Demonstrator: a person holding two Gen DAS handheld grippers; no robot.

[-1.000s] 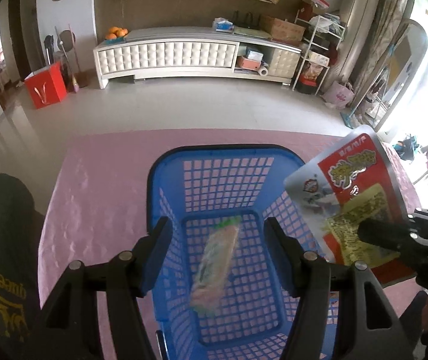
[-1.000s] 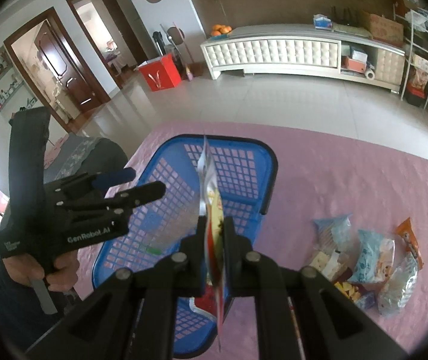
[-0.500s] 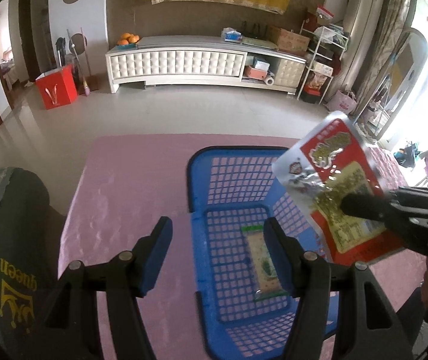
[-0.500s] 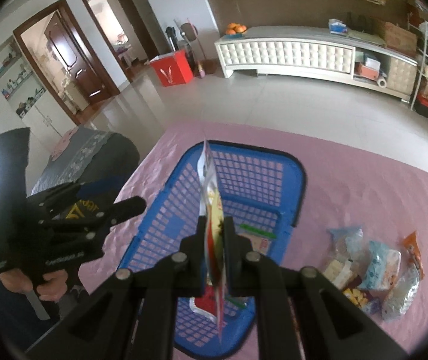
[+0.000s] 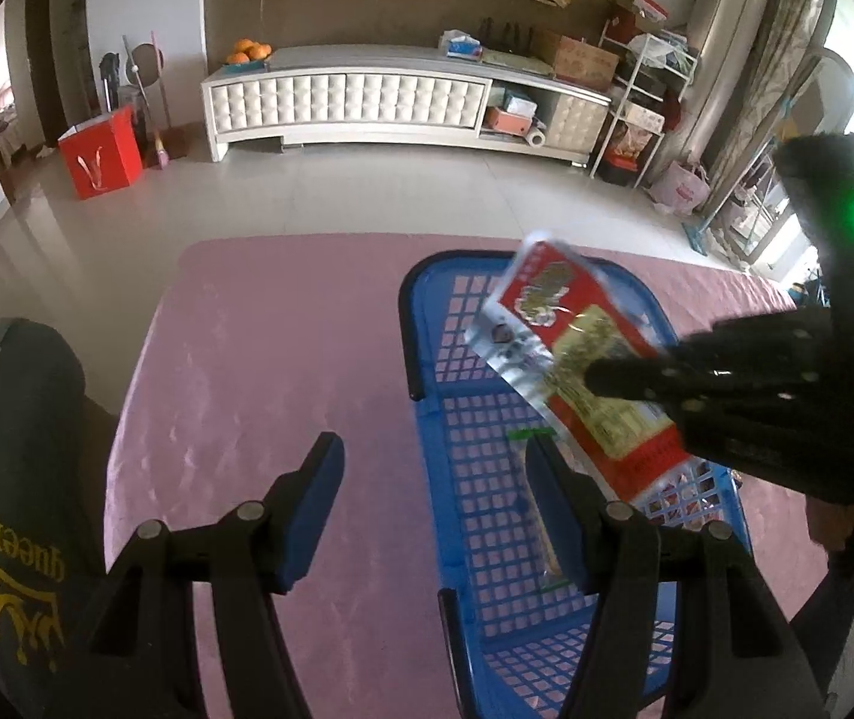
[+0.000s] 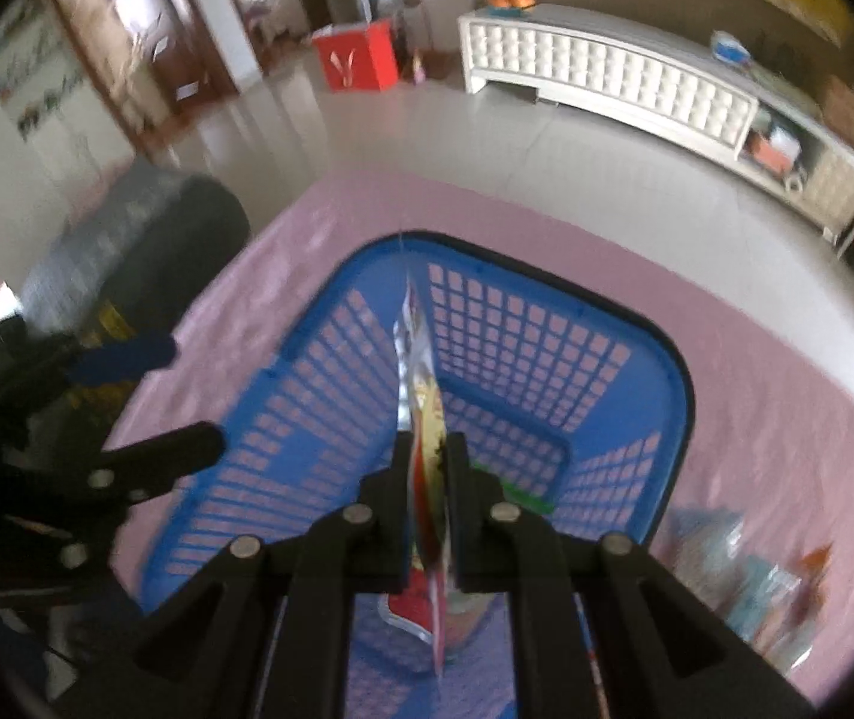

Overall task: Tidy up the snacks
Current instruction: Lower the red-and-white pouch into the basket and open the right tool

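One green-edged snack packet [image 5: 538,515] already lies in the blue basket [image 5: 421,323]. The right tongs [image 6: 429,467] clamp a red snack pouch [image 5: 583,371] above the basket; the left tongs [image 5: 433,485] stand apart, empty. Several packets [image 6: 750,575] wait beside the basket.

Daylight glares at the left-wrist view's right edge; the right-wrist view is motion-blurred, perhaps dimmer; fisheye-bent edges.

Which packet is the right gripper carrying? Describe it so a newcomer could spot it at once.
Find the blue basket on the pink tablecloth. Above its open top, the right gripper pinches a flat red packet with a silver edge and a yellow panel. Unlike the slim green-tipped snack lying on the basket floor, it hangs in the air.
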